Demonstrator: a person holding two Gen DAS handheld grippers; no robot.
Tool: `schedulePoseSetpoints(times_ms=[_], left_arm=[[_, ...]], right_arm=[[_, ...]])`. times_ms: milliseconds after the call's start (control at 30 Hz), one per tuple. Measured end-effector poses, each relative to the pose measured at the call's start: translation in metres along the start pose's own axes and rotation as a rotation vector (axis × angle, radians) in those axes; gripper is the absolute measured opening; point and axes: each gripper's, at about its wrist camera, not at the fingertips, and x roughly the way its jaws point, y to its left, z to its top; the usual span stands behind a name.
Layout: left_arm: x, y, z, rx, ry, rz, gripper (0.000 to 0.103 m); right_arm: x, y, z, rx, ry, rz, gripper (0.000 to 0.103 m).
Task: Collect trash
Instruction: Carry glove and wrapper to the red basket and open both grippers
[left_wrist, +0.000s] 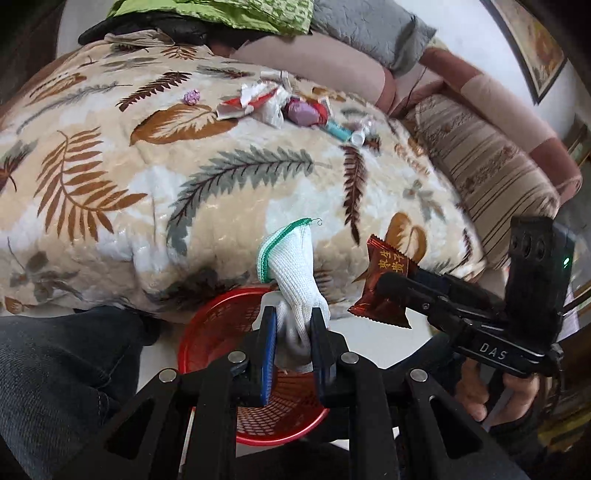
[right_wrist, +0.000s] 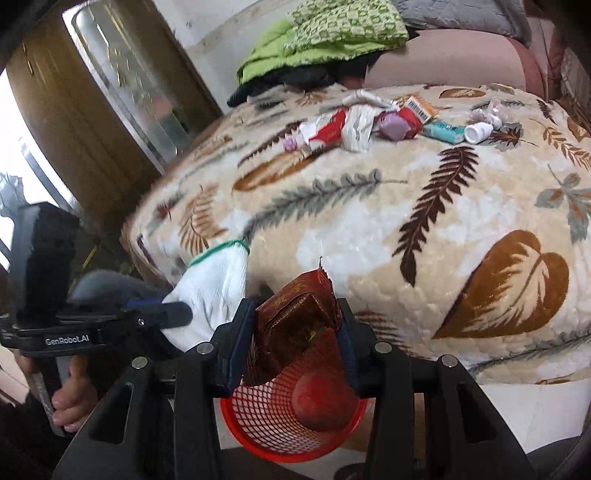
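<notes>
Left wrist, glove (left_wrist: 295, 291) over basket (left_wrist: 221, 317) rim

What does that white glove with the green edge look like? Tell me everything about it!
The white knitted glove looks like soft cotton, with a green stitched band around its cuff and a small loose thread curling off it. It is bunched up, cuff pointing up and away, while its lower part is pinched between the two blue-padded fingers of the left gripper. It hangs in the air above the red plastic mesh basket, in front of the leaf-patterned blanket. Only the gripper seems to touch it.
</notes>
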Motion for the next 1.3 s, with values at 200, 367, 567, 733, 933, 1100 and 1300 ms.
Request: schedulePoseSetpoints(times_ms=[200, 367, 567, 733, 933, 1100, 1300], left_arm=[[0.007, -0.009, -0.007, 0.055, 0.027, 0.061, 0.017], [0.015, -0.006, -0.009, 0.039, 0.071, 0.081, 0.017], [0.018, -0.008, -0.010, 0.048, 0.090, 0.090, 0.026], [0.023, -0.006, -0.010, 0.034, 0.119, 0.094, 0.031], [0.021, -0.003, -0.008, 0.014, 0.109, 0.080, 0.040], [0.013, -0.004, -0.007, 0.019, 0.071, 0.054, 0.054], [-0.014, 0.000, 0.001, -0.022, -0.074, 0.059, 0.079]], right_arm=[[0.012, 0.004, -0.005, -0.012, 0.047, -0.011, 0.044], [0.018, 0.003, -0.008, -0.017, 0.079, -0.015, 0.044], [0.019, 0.004, -0.008, -0.015, 0.088, -0.003, 0.044], [0.023, 0.001, -0.008, 0.010, 0.112, 0.025, 0.054], [0.016, -0.007, -0.005, 0.055, 0.081, 0.033, 0.066], [0.000, -0.008, 0.000, 0.066, 0.000, 0.042, 0.066], [-0.026, -0.003, 0.009, 0.049, -0.133, 0.032, 0.072]])
